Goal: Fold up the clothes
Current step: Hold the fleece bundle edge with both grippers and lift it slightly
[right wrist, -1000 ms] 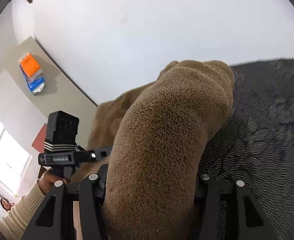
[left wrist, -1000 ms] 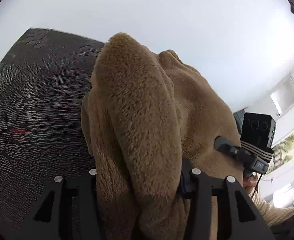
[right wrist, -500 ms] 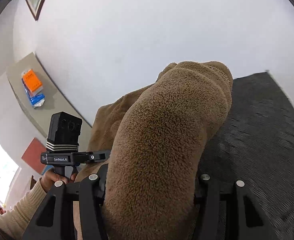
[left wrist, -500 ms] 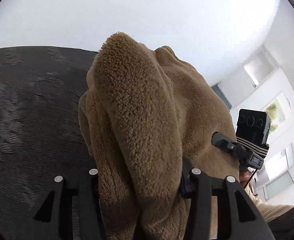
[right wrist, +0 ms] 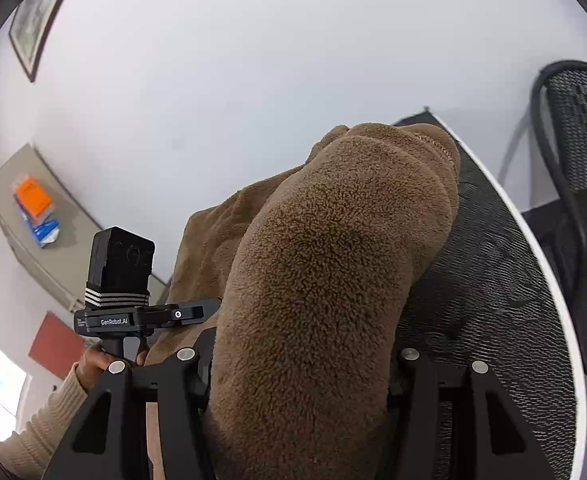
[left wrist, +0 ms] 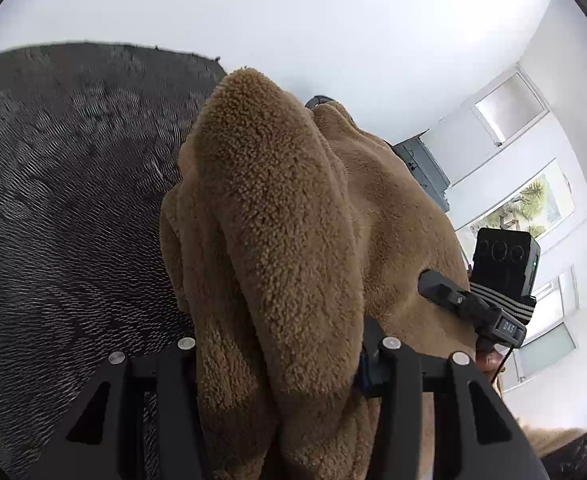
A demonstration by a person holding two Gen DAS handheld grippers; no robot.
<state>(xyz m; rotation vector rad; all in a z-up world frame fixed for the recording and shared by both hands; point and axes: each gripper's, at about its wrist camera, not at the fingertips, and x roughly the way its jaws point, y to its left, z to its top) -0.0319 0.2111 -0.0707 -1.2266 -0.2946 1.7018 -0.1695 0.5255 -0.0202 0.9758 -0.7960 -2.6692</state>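
A thick brown fleece garment (left wrist: 277,216) fills the middle of both views; it also shows in the right wrist view (right wrist: 333,264). My left gripper (left wrist: 281,360) is shut on a bunched fold of it, and its fingertips are hidden in the pile. My right gripper (right wrist: 301,364) is shut on another fold of the same garment. Each gripper shows in the other's view: the right one (left wrist: 473,308) at the right, the left one (right wrist: 141,316) at the left. The garment hangs above a dark patterned tabletop (left wrist: 61,208).
The dark tabletop has a white edge (right wrist: 533,248) at the right. A black mesh chair (right wrist: 573,152) stands beyond that edge. A cabinet with orange and blue packets (right wrist: 33,204) is at the left. Windows (left wrist: 533,200) and white walls lie behind.
Both grippers have swung with the garment held. The tabletop has shifted in both views; the chair and table edge have come into the right wrist view. The grips are unchanged.
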